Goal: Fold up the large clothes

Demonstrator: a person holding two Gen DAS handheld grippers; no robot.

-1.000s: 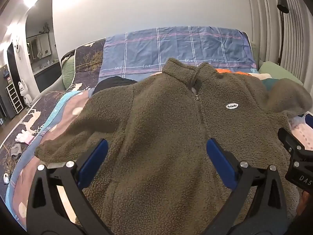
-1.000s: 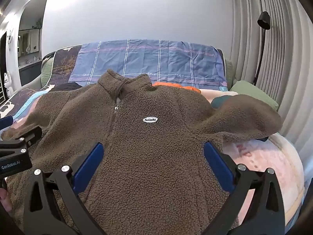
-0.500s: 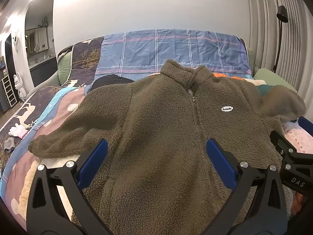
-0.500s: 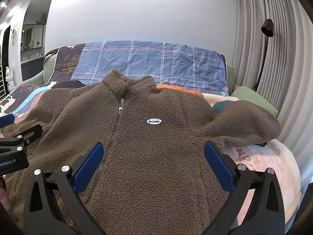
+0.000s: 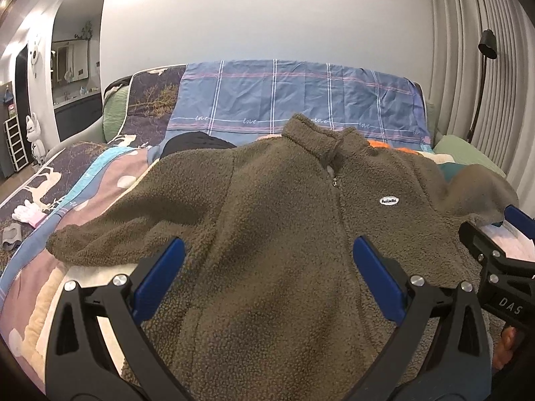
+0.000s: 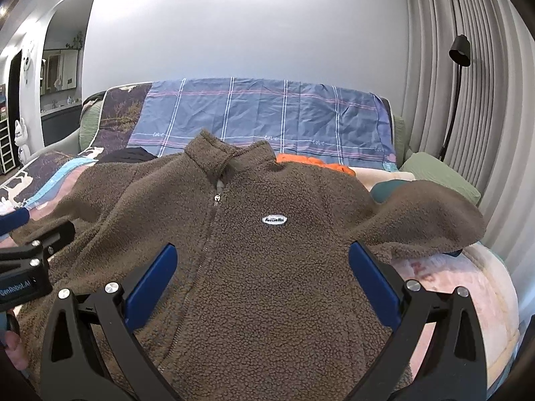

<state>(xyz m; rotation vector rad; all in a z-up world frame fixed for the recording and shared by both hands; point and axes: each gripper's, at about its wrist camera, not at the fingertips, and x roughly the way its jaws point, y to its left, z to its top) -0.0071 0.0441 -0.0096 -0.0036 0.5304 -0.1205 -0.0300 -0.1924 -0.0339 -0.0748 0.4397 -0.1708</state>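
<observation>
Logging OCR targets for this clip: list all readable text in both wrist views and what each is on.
"love": repeated along a stripe of the blue plaid sheet.
"DAS": on the right gripper body, cut off by the frame edge.
"GenRobot.AI": on the left gripper body.
White oval patch on the brown fleece jacket: dark lettering, too blurred to read.
No other text visible.

We note a plain white wall [image 5: 267, 16], pleated grey curtains [image 6: 485, 100] at right, a black floor lamp [image 6: 458, 50], an arched doorway [image 5: 67, 67] left.
</observation>
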